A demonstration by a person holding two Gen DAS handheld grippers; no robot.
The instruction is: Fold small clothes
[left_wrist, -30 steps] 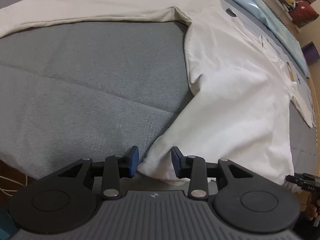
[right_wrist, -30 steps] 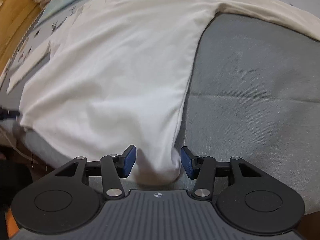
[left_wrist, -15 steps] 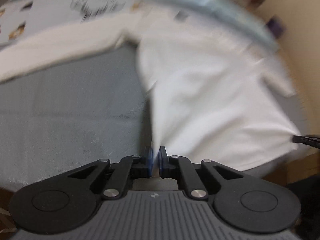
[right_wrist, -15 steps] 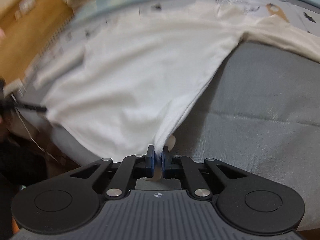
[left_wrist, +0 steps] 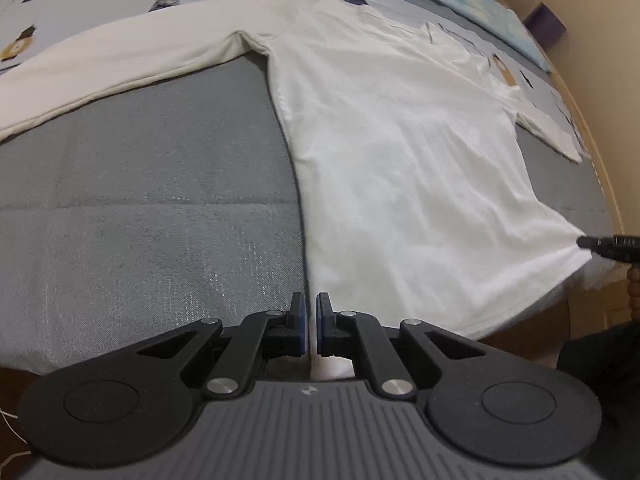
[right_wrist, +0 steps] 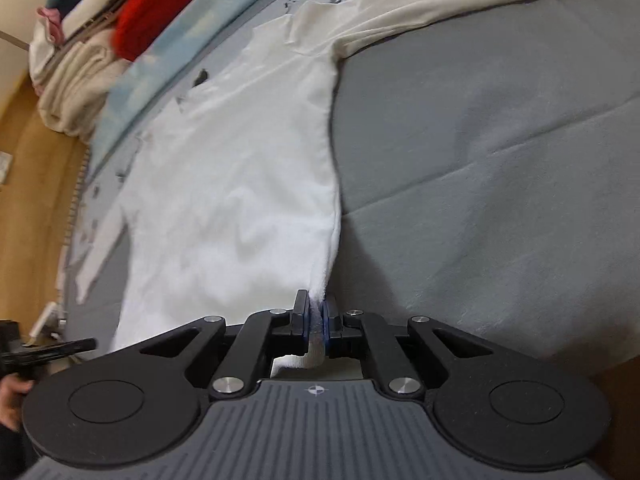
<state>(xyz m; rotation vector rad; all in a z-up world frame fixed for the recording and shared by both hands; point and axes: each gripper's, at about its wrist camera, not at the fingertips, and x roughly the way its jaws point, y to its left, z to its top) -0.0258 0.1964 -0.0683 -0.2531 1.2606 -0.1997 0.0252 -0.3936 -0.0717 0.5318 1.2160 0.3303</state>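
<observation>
A: Where's the white shirt (left_wrist: 400, 152)?
B: Spread flat on the grey bed cover (left_wrist: 140, 200), sleeves out, no fold made yet.
A: The tools?
B: Left gripper (left_wrist: 311, 322) and right gripper (right_wrist: 316, 316) each pinch a hem corner.
A: Obstacles?
B: Only stacked clothes (right_wrist: 92, 32) beyond the far edge, well apart.

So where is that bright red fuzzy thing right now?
In the right wrist view, the red fuzzy fabric sits at the upper left, in the pile of cream folded clothes beyond the white shirt.
</observation>
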